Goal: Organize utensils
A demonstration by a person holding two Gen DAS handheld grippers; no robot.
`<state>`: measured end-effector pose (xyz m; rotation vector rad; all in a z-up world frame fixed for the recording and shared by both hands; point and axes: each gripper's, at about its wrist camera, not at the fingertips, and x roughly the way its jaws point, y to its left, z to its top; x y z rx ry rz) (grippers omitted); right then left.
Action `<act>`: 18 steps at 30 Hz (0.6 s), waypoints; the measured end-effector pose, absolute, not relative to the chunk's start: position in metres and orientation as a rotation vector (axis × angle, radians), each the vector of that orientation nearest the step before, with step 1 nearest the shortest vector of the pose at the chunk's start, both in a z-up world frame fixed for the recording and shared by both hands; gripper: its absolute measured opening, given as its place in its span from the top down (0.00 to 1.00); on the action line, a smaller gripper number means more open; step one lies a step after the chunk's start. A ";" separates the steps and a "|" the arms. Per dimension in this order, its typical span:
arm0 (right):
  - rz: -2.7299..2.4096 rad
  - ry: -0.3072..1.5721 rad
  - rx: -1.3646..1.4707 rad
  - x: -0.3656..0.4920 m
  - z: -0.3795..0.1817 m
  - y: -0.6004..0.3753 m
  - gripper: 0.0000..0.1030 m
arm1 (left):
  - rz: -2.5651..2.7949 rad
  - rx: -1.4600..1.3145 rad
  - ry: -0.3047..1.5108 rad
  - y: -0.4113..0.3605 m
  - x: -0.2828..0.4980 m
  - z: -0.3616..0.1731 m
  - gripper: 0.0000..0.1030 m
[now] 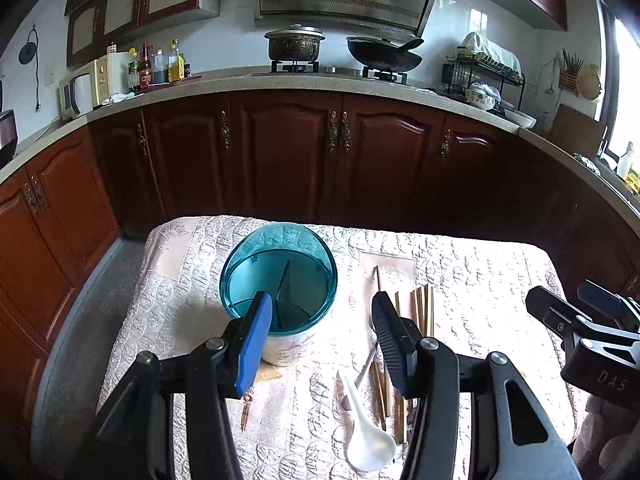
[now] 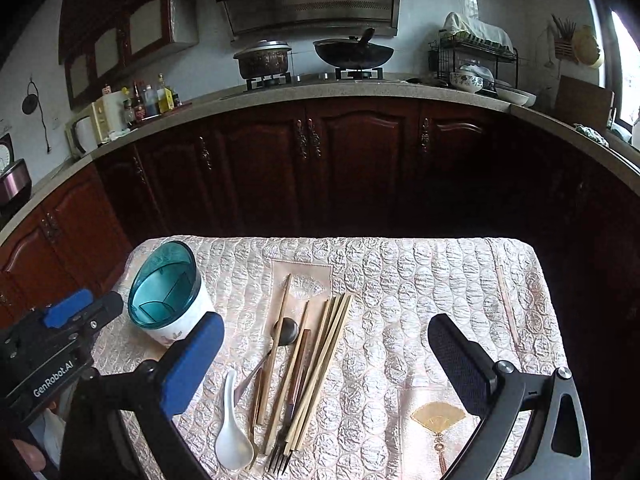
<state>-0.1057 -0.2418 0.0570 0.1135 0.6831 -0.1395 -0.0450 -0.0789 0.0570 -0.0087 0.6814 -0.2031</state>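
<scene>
above the tabletop i hold both hand-held grippers, left and right, apart and empty, next picking chopsticks for the holder.

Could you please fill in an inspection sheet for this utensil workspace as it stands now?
Surface: small table under a quilted pale pink cloth.
Job's things: teal holder upright at the left, its compartments look empty. Beside it lie the white spoon, metal spoon, fork and a loose bundle of chopsticks, overlapping.
Clutter: nothing seen on the cloth.
Grippers: left gripper open, nothing between its fingers, above the holder and utensils; right gripper open and empty above the chopsticks.
Cables: one cord hanging on the far left wall.
Surroundings: dark wood cabinets, a pot and wok on the stove, a dish rack.
</scene>
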 end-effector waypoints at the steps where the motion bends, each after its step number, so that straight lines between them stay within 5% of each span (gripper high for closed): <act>1: -0.140 0.684 0.112 -0.106 0.057 -0.241 0.00 | -0.203 -0.009 0.681 -0.079 -0.045 0.057 0.49; 18: -0.148 0.682 0.080 -0.105 0.059 -0.236 0.00 | -0.214 -0.010 0.674 -0.081 -0.048 0.058 0.49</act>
